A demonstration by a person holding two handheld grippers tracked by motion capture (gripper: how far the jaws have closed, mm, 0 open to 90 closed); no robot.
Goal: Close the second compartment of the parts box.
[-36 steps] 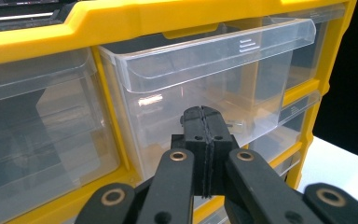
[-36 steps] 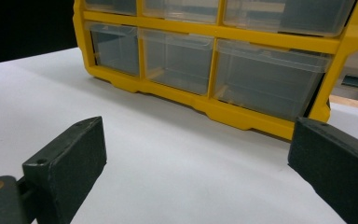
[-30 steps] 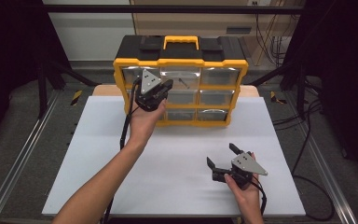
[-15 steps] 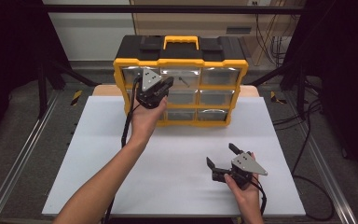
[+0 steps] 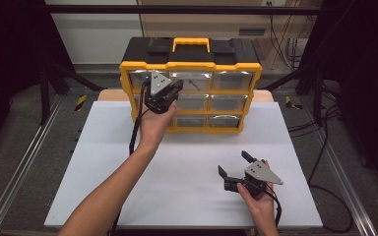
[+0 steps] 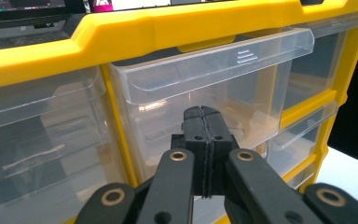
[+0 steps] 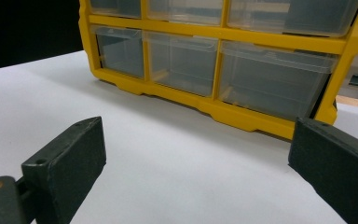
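Left tool (image 6: 204, 121) pinched empty, right tool (image 5: 232, 165) wide; organizer (image 5: 191, 56) holds seemingly nine drawers.

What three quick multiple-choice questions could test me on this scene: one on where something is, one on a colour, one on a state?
1. Where is the left gripper?
A. Flat on the table
B. Up against the front of the drawer cabinet
C. Above the cabinet's handle

2. What colour is the cabinet's frame?
A. Yellow
B. Red
C. Blue

3. How do the right gripper's jaws stand?
A. Pressed together
C. Clamped on a drawer
B. Wide apart with nothing between them

Answers: 1 B, since the high view shows it held up at the clear drawers; 2 A, since the frame around the drawers is yellow under a black top; 3 B, since the right gripper view shows only bare white table between them.
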